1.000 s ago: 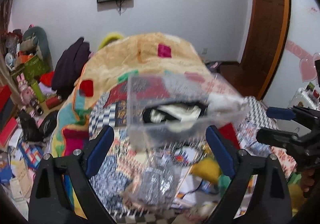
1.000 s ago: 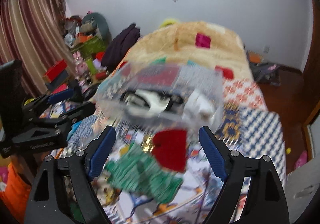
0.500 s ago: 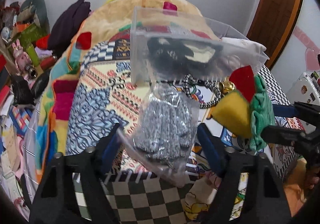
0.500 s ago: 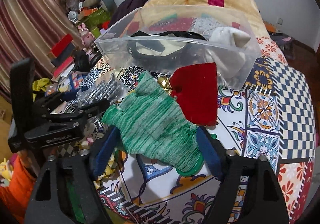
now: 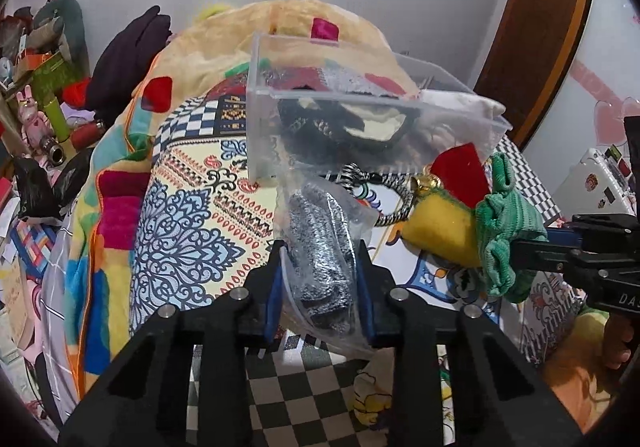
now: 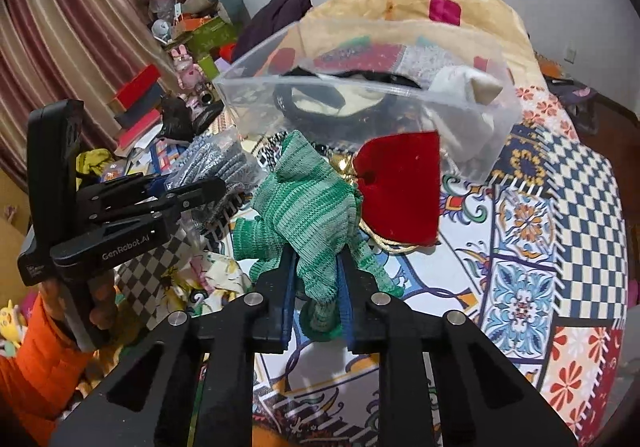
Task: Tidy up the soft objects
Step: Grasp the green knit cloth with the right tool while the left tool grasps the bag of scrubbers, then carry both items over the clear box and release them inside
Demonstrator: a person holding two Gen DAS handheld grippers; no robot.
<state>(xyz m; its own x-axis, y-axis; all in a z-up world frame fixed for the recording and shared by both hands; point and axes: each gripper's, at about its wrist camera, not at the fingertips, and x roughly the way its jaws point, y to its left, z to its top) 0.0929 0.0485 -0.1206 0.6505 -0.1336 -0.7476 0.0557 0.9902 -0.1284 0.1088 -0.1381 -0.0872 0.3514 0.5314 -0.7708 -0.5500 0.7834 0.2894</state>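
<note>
My left gripper (image 5: 320, 287) is shut on a clear plastic bag of grey knit fabric (image 5: 320, 247), held over the bed; the bag also shows in the right wrist view (image 6: 216, 163). My right gripper (image 6: 316, 287) is shut on a green striped knit piece (image 6: 312, 215), seen from the side in the left wrist view (image 5: 504, 231). A red velvet pouch (image 6: 400, 191) and a yellow pouch (image 5: 440, 227) lie beside it. A clear plastic box (image 5: 344, 119) just beyond holds black, cream and white soft items; it also shows in the right wrist view (image 6: 360, 95).
A patterned bedspread (image 6: 540, 247) covers the bed, with a beige fleece blanket (image 5: 288, 35) heaped behind the box. A black-and-white cord (image 5: 392, 183) lies in front of the box. Clutter, toys and books (image 6: 160, 87) fill the left side. A wooden door (image 5: 540, 27) is right.
Both grippers went from wide open to shut: the left closed on the bagged grey knit, the right on the green knit piece. Both views first tilted down toward the bed.
</note>
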